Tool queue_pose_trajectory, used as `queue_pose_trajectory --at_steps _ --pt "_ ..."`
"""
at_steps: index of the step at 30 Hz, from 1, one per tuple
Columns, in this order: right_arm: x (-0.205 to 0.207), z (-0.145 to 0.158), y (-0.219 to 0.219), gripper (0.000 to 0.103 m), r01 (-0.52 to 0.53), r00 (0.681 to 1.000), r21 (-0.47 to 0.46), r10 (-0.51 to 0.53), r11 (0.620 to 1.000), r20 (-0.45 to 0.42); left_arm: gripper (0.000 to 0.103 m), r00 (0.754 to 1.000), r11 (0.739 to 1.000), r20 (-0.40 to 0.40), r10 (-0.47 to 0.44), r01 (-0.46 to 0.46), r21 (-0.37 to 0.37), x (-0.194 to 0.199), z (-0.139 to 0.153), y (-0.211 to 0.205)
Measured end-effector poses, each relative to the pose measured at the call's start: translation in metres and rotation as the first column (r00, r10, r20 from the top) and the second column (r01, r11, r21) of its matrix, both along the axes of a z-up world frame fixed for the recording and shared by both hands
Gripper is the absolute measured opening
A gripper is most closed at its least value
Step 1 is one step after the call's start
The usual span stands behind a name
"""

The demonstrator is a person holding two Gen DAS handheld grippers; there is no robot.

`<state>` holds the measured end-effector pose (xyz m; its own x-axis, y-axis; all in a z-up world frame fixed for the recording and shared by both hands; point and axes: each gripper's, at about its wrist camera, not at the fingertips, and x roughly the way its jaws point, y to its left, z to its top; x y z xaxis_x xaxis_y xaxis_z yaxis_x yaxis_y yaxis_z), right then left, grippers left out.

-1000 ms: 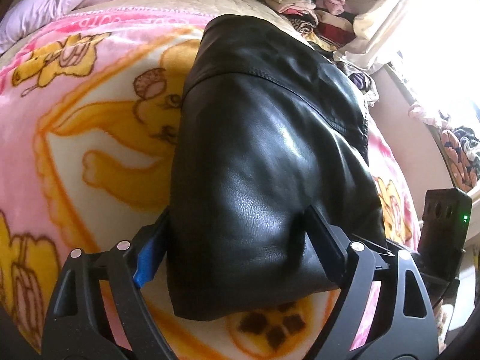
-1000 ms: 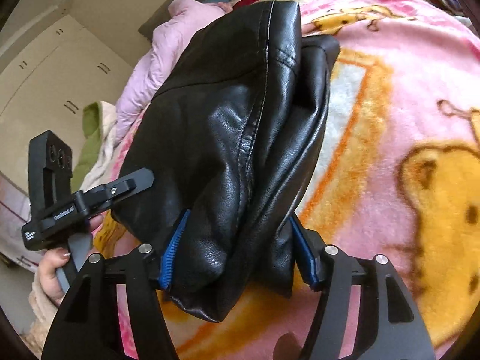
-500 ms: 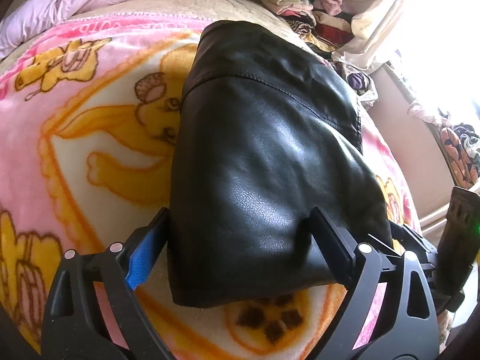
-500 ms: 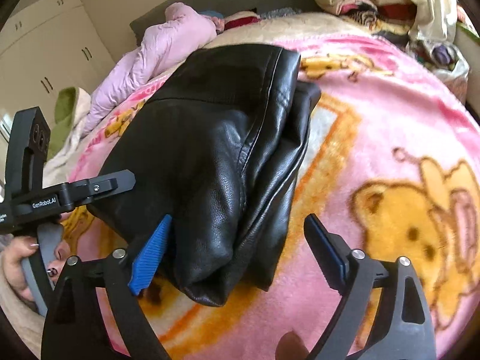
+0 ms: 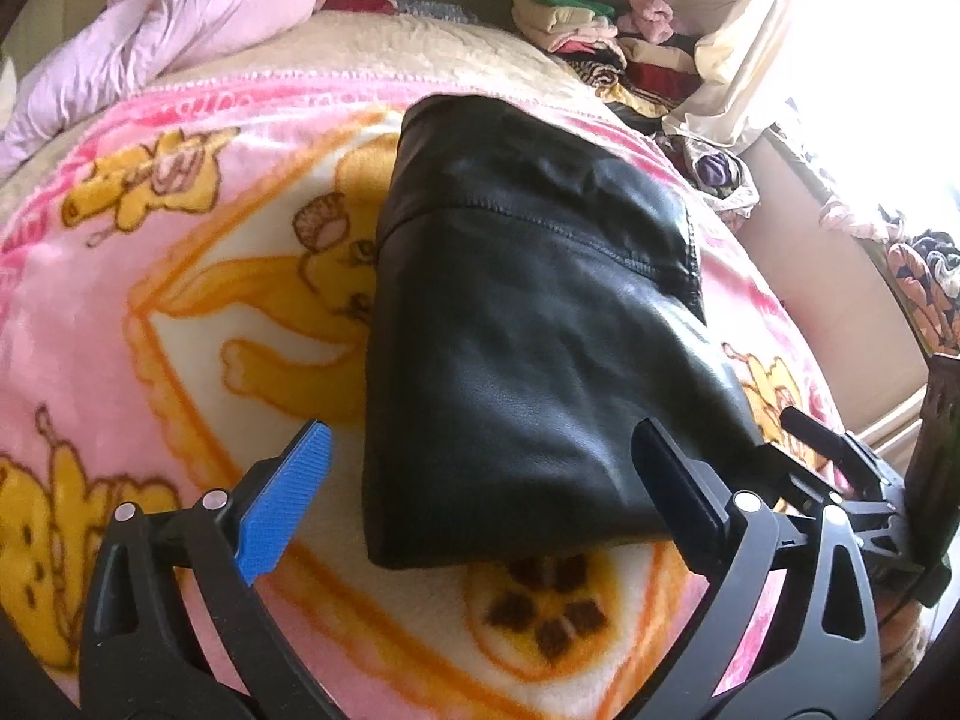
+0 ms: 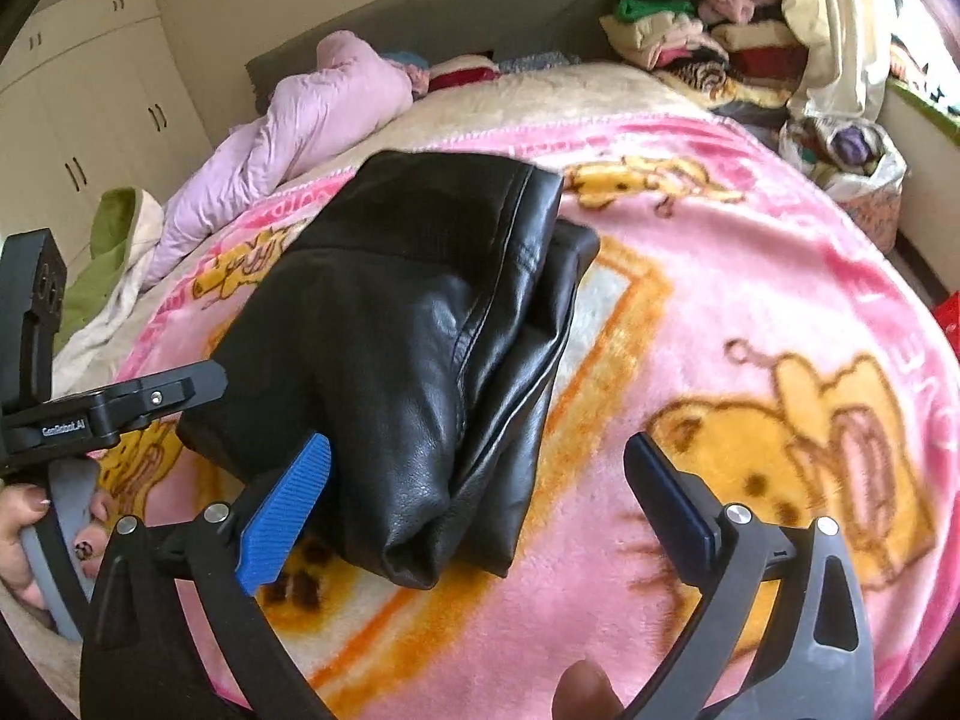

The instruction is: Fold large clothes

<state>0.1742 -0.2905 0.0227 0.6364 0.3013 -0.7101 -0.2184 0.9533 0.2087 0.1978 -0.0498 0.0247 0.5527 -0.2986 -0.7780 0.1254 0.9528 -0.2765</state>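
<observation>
so the folded jacket (image 6: pixel 408 324) sits on the blanket (image 6: pixel 750 276), about mid-bed. Behind the jacket, up by the headboard (image 6: pixel 480 6), there's a puffy coat (image 6: pixel 288 138) off to its left and a pile of clothes (image 6: pixel 678 36) to its right. A bag of stuff (image 6: pixel 852 156) sits beside the bed, right of the jacket. Wardrobe (image 6: pixel 90 90) is further left, past the coat.
</observation>
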Motion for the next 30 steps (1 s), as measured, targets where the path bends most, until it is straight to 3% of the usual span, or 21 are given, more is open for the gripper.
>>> queue_pose_trajectory --at_steps 18,30 --pt "-0.042 0.034 -0.004 0.098 0.029 0.995 0.008 -0.030 1.000 0.092 0.094 0.994 0.998 0.101 0.032 -0.038 0.053 -0.044 0.033 0.010" --pt "-0.087 0.039 -0.002 0.099 0.036 0.982 0.026 -0.041 0.999 0.186 0.094 0.985 0.994 0.169 0.030 -0.048 0.101 -0.087 0.038 0.007"
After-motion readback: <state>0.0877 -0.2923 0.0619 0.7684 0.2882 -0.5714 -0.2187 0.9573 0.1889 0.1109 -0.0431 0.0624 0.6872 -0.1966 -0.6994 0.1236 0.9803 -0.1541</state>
